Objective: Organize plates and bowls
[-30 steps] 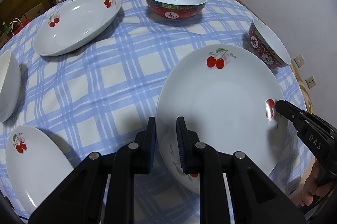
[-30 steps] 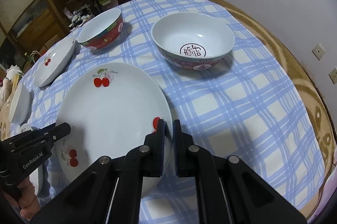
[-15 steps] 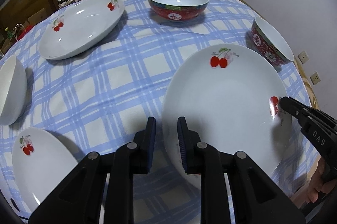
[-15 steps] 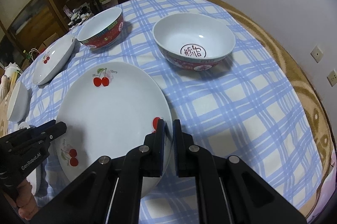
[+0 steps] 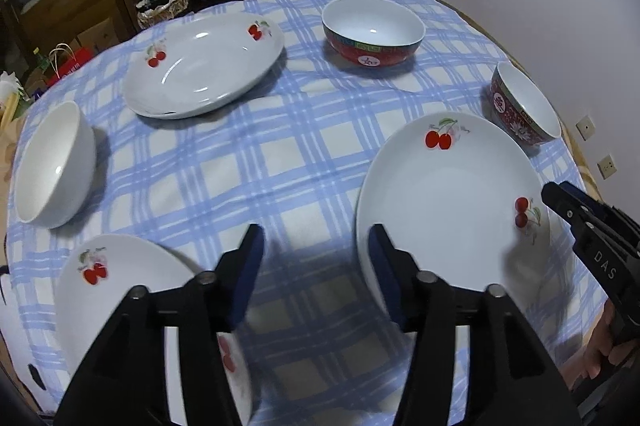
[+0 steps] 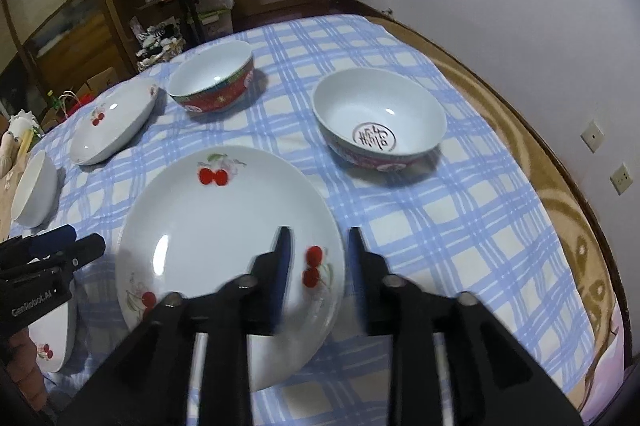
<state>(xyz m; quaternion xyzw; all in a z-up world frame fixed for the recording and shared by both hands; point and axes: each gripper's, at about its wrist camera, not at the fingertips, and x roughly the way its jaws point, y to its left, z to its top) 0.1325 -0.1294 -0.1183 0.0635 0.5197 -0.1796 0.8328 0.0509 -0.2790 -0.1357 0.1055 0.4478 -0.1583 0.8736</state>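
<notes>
A large white cherry plate (image 5: 452, 210) (image 6: 224, 226) lies flat on the blue-checked tablecloth (image 5: 280, 162). My left gripper (image 5: 316, 258) hovers at the plate's left rim and its jaws are opening. Its right finger (image 5: 384, 266) overlaps that rim, and mostly cloth shows in the gap. My right gripper (image 6: 318, 258) is at the opposite rim with its jaws also opening. The rim with two cherries sits between its fingers, and the pads stand clear of it. Each gripper also shows in the other view: the right gripper (image 5: 592, 226) and the left gripper (image 6: 60, 254).
A second cherry plate (image 5: 204, 66) lies at the far left and a smaller one (image 5: 132, 298) near me. A white bowl (image 5: 52, 166) is on the left. Two red bowls (image 5: 372, 34) (image 6: 380, 122) stand beyond the plate. The table edge (image 6: 560, 166) curves on the right.
Both grippers were shut at the big plate's rim and now stand open. The left one has drawn back and up, so more of the table shows. The plate stays where it was.
</notes>
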